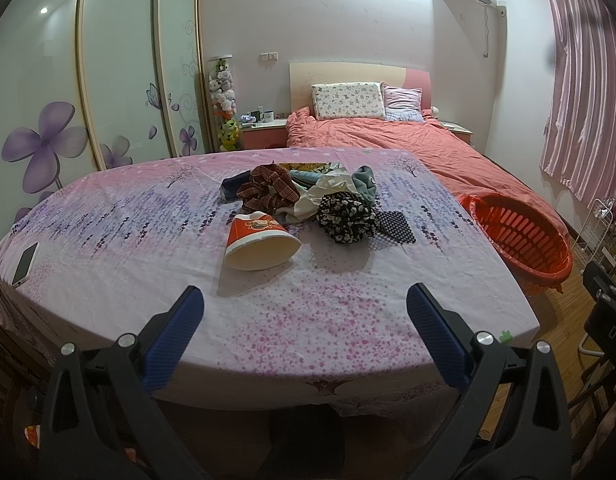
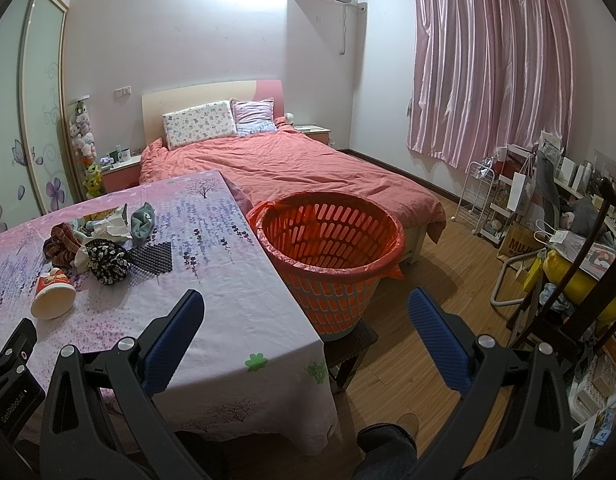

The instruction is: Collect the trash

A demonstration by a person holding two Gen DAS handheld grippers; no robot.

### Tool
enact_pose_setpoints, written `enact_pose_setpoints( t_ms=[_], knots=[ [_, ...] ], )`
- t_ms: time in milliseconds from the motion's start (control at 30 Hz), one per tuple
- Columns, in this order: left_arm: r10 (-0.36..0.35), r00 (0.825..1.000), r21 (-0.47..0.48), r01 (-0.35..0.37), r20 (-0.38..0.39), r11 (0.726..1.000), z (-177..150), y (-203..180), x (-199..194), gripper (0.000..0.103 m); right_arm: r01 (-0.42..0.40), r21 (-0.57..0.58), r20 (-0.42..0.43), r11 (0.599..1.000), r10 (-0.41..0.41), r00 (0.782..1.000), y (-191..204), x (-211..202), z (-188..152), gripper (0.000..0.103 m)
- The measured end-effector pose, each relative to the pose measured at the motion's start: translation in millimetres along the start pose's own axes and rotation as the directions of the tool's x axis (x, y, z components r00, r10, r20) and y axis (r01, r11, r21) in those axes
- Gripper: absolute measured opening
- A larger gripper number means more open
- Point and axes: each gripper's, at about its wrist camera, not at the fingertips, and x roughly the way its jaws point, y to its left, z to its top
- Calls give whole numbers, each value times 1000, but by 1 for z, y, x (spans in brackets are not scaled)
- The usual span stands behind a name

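A red and white paper cup (image 1: 260, 246) lies on its side on the pink flowered tablecloth (image 1: 108, 216), in front of a pile of trash: plaid cloth (image 1: 268, 188), black flowered cloth (image 1: 345, 216), crumpled paper (image 1: 325, 188) and a black mesh piece (image 1: 395, 226). My left gripper (image 1: 304, 308) is open and empty, short of the cup. An orange basket (image 2: 331, 240) lined with a red bag stands on a stool right of the table. My right gripper (image 2: 306, 312) is open and empty, over the table's right edge, near the basket. The cup (image 2: 54, 296) and pile (image 2: 104, 248) show at its left.
A phone (image 1: 24, 264) lies at the table's left edge. A bed with a red cover (image 2: 308, 168) stands behind the table. Wardrobe doors (image 1: 116, 64) are at the left. Cluttered shelves, bags and a chair (image 2: 547, 240) fill the right side. Wooden floor (image 2: 435, 280) lies between.
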Motion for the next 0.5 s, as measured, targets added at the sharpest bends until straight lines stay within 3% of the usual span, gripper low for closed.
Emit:
enact_pose_setpoints(
  t_ms=[500],
  knots=[
    [-1,1000,0,1,-2,1000,0,0,1,99,0,1,-3,1000,0,1000,1,1,-2,101]
  ],
)
